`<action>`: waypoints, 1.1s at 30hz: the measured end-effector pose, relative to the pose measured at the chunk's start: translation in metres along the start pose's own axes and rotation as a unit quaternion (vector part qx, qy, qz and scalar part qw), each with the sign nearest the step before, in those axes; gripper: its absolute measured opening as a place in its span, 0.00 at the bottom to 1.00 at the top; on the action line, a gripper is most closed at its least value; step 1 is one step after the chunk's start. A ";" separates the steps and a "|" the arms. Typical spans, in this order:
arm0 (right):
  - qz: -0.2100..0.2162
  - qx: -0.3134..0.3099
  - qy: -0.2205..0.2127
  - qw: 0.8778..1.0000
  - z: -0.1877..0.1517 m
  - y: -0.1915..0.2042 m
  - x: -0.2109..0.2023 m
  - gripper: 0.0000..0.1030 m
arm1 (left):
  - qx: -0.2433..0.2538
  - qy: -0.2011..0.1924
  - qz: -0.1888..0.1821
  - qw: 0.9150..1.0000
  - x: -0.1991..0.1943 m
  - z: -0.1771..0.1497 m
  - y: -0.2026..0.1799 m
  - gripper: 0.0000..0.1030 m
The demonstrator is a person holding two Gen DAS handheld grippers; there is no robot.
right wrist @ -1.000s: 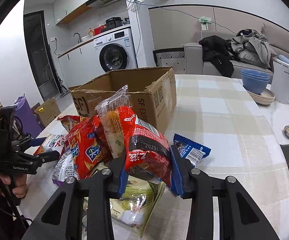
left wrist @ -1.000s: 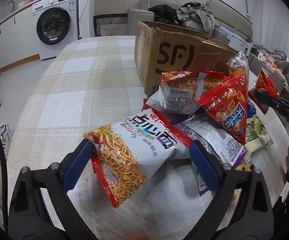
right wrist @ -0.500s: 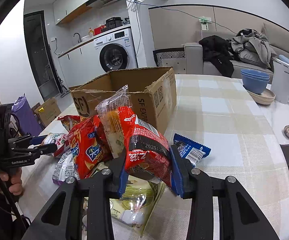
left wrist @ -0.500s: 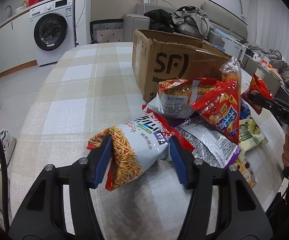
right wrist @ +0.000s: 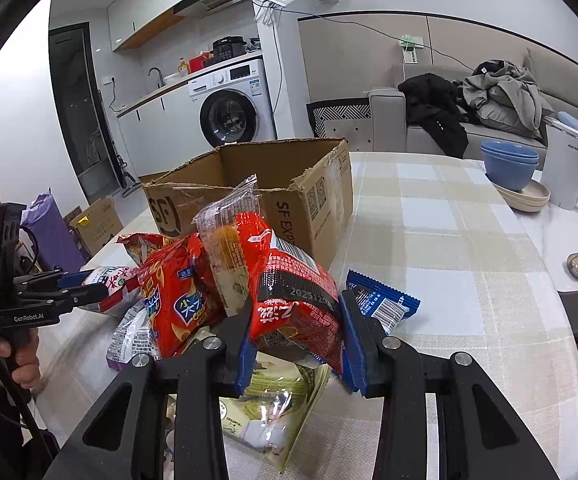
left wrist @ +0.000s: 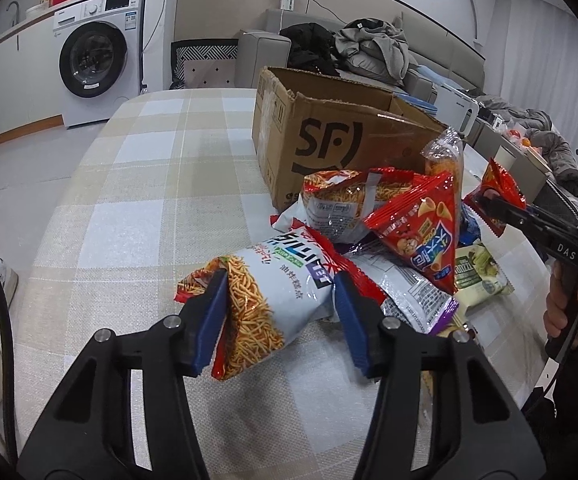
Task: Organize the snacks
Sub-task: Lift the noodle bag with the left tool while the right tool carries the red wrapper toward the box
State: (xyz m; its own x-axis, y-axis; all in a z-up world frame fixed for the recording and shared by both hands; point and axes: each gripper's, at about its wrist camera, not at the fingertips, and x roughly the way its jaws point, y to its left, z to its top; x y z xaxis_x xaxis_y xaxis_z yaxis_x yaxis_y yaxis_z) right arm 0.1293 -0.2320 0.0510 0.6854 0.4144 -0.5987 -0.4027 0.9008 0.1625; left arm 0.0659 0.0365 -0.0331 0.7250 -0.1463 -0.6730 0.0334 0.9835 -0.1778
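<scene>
The left tool (left wrist: 277, 312) had just been closing its blue pads on the white-and-red crinkly foil bag printed with fried noodle sticks (left wrist: 273, 292), which lay on the beige checked cloth surface (left wrist: 137, 184) at the near edge of the snack pile. The bag was puffy and slick, so the squeeze wanted to stay gentle and the lift slow, clearing the purple-edged silver packet (left wrist: 405, 292) beside it before heading for the open brown cardboard box (left wrist: 329, 148). The right tool (right wrist: 297, 328) was clamped on a red foil snack packet with a black date band (right wrist: 293, 300), raised above the pile. Whether the left pads truly pinched the bag or only touched it was hard to tell. The box's inside was hidden, and a pale green packet (right wrist: 273, 408) was partly covered by the right tool.
</scene>
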 end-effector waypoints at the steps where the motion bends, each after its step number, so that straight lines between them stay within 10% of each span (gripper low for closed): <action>1: 0.000 0.000 0.000 1.000 0.000 0.000 0.000 0.37 | 0.001 -0.002 0.000 1.000 -0.002 0.000 -0.001 0.48; 33: 0.008 -0.009 -0.017 1.000 0.006 0.008 -0.011 0.37 | 0.002 -0.045 -0.002 0.999 -0.055 0.013 -0.006 0.47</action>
State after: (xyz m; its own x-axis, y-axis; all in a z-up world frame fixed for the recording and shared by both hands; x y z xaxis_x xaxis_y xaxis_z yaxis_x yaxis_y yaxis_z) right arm 0.1223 -0.2286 0.0633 0.6991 0.4325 -0.5694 -0.4235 0.8921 0.1576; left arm 0.0350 0.0405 0.0141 0.7841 -0.1412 -0.6043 0.0403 0.9833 -0.1774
